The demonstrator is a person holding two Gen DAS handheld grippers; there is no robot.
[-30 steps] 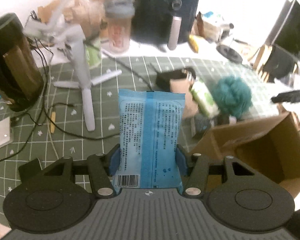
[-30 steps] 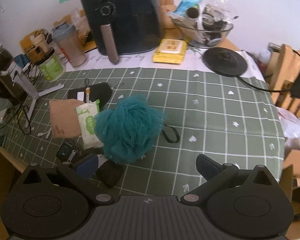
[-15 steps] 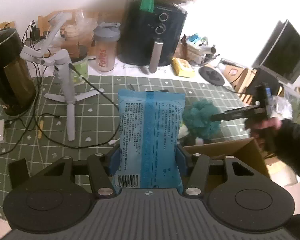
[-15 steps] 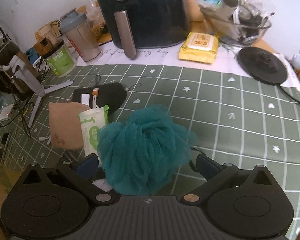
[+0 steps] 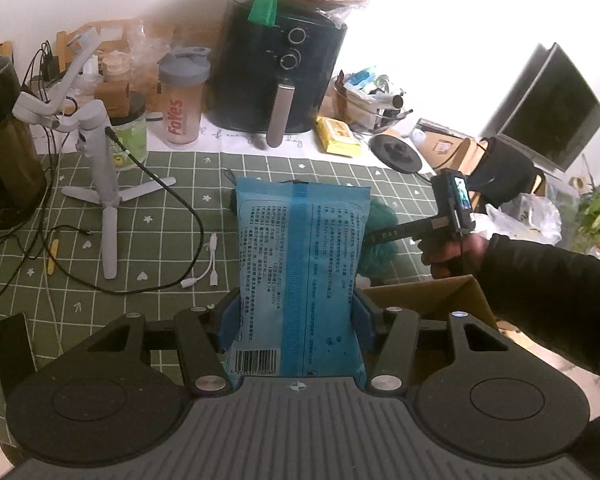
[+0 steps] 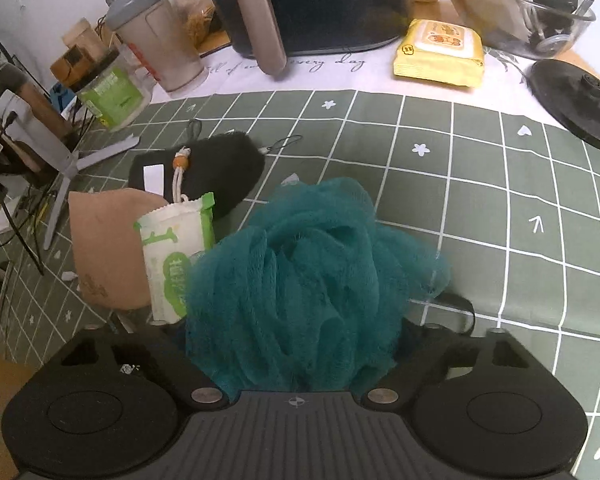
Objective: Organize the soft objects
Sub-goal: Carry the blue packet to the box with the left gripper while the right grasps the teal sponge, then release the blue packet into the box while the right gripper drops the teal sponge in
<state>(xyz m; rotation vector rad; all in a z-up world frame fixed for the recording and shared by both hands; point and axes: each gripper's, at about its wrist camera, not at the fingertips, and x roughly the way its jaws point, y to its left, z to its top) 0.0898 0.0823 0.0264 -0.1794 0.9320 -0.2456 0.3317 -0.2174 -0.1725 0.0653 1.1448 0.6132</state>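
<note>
My left gripper [image 5: 292,316] is shut on a blue wipes pack [image 5: 298,264] and holds it upright above the table, left of an open cardboard box [image 5: 432,300]. My right gripper [image 6: 296,332] reaches around a teal mesh bath pouf [image 6: 300,280] on the green tablecloth; its fingers are hidden inside the pouf, so I cannot tell how far they have shut. The pouf also shows in the left wrist view [image 5: 380,240], with the right gripper [image 5: 384,236] at it. A green-and-white wipes pack [image 6: 176,256], a brown pouch [image 6: 104,248] and a black pouch [image 6: 208,168] lie left of the pouf.
A black air fryer [image 5: 284,64], a shaker bottle [image 5: 182,100], a green jar [image 6: 108,96], a yellow wipes pack [image 6: 440,52] and a black kettle base [image 6: 576,100] stand at the back. A white tripod [image 5: 100,160] with cables stands at left.
The right gripper moved forward until the pouf sits between its fingers. The left gripper rose and drew back with the blue pack held.
</note>
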